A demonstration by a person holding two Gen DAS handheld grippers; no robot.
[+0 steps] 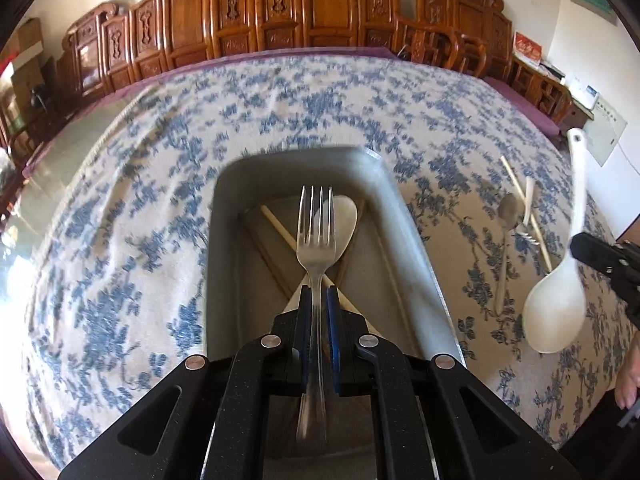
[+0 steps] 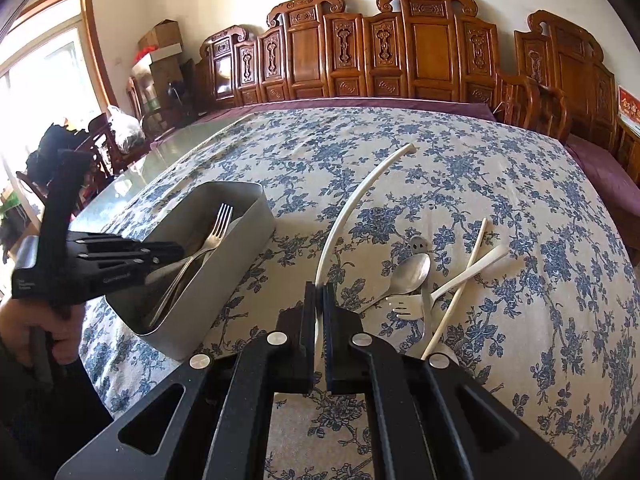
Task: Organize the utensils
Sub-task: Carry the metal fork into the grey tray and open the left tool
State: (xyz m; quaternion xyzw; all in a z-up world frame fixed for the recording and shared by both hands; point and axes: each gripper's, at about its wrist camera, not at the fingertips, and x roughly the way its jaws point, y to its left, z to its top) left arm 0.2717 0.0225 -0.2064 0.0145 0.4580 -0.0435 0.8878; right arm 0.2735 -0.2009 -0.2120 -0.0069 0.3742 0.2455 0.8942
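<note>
A grey rectangular bin (image 1: pixel 224 248) stands on the table's blue-flowered cloth (image 1: pixel 120 240), toward the cloth's left side and just in from its near edge, seen from the right wrist view. Inside it lie a white spoon (image 1: pixel 344 212), its bowl toward the far end wall, and pale chopsticks (image 1: pixel 280 228) crossing diagonally over the bin's floor.

The left gripper (image 1: pixel 319 300) hangs over the near end of the bin, its blue-padded fingers (image 1: pixel 333 312) clamped on the handle of a metal fork (image 1: pixel 316 240). The fork's tines point toward the far end wall, above the white spoon; whether the fork touches anything in the bin cannot be told. A hand (image 2: pixel 36 320) holds this gripper at the near left edge of the cloth.

The right gripper (image 2: pixel 319 300) has its jaws pressed together on the handle of a white rice paddle (image 1: pixel 556 300), held in the air to the right of the bin and clear of it. In the right wrist view the paddle shows edge-on as a thin white curved strip.

Outside the bin, on the right part of the cloth, a loose cluster remains: a metal spoon (image 2: pixel 412 276), a white plastic fork (image 2: pixel 408 306) with its long handle crossing a single chopstick (image 2: pixel 460 288), and a small slotted metal piece (image 2: pixel 419 245) just beyond the spoon's bowl.
</note>
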